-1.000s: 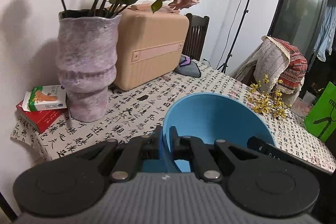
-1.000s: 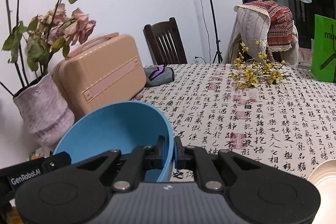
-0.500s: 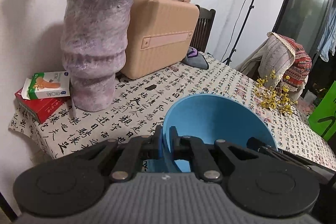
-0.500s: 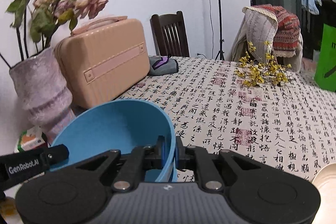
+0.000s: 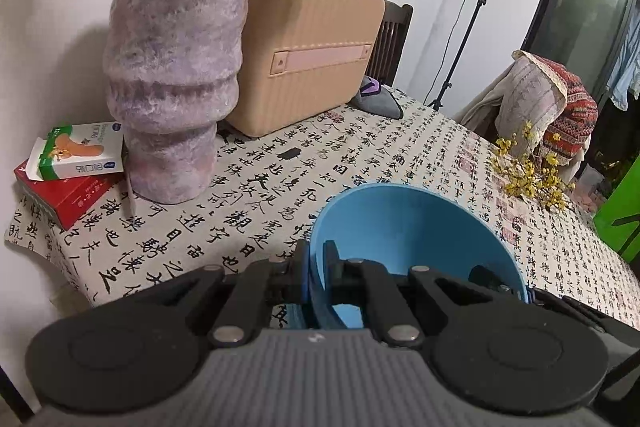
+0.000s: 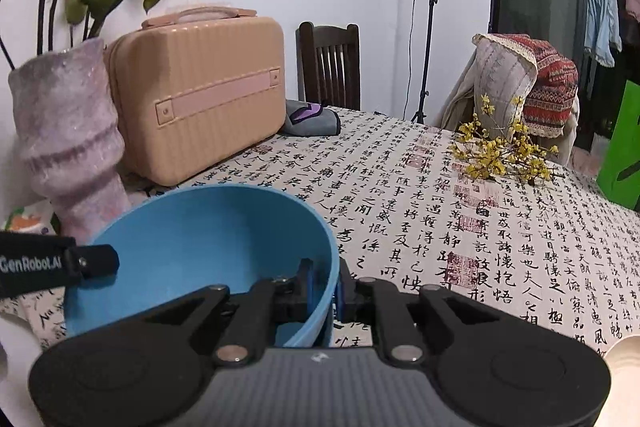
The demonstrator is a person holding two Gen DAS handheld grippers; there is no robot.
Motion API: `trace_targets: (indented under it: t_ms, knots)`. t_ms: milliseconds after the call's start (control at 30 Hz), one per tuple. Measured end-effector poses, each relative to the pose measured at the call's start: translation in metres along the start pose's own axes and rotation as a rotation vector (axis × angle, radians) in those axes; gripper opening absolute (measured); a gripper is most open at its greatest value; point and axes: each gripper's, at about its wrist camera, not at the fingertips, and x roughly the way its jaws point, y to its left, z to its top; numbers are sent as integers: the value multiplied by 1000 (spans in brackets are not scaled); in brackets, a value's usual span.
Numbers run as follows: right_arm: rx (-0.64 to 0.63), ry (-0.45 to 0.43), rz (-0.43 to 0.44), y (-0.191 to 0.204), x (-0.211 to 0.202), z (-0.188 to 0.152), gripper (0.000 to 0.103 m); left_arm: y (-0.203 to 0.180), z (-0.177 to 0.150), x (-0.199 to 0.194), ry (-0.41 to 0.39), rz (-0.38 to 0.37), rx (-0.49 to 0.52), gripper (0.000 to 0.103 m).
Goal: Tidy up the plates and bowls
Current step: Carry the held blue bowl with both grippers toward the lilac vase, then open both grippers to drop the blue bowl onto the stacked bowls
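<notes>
A blue bowl [image 5: 404,231] hangs just above the calligraphy-print tablecloth, pinched at opposite sides of its rim by both grippers. My left gripper [image 5: 316,267] is shut on the bowl's left rim, one finger inside and one outside. In the right wrist view the same blue bowl [image 6: 200,247] fills the lower left, and my right gripper [image 6: 326,287] is shut on its right rim. The left gripper's body, marked GenRobot, shows at that view's left edge. A cream plate [image 6: 626,355] peeks in at the lower right corner.
A mauve vase [image 5: 176,83] of dried roses and a peach hard case [image 5: 304,51] stand at the back left. Small boxes [image 5: 72,167] lie beside the vase near the table edge. A grey pouch [image 6: 310,117] and yellow flower sprigs [image 6: 500,151] lie farther back, with chairs behind.
Both grippers have sunk with the bowl toward the tablecloth. The vase and case now loom larger and higher in both views. The right wrist has rolled, so its view sits more level.
</notes>
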Motion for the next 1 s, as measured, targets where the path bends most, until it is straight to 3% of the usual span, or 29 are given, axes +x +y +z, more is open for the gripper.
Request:
trace_targets:
  t_ms: [433,533,633,700,800,833,933,967,1000]
  knots:
    - [38,-26,71,-13,6,-6,15,3,2,7,2,-36,11,12]
    - [74,-48,111,-24,0,-7,18,7,3,6,3,-76,4,25]
    - [95,-90,139,-34,-10,-7,40,8,3,-2,-23,-114,17,43]
    - [98,-132,145,-41,-20,-9,64,8,4,-11,-56,-138,37,47]
    - [107,-172,142,-52,-35,-12,84,9,5,-26,-106,-180,63,74]
    - [103,-185,138,-56,-41,-14,86,9,4,-32,-132,-179,69,85]
    - [97,-213,141,-67,-56,-21,96,10,-3,-47,-205,-188,98,103]
    - [103,-216,153,-71,-60,-23,103,12,-6,-52,-223,-202,100,103]
    - [110,-221,168,-76,-65,-25,103,14,-7,-54,-228,-218,102,103]
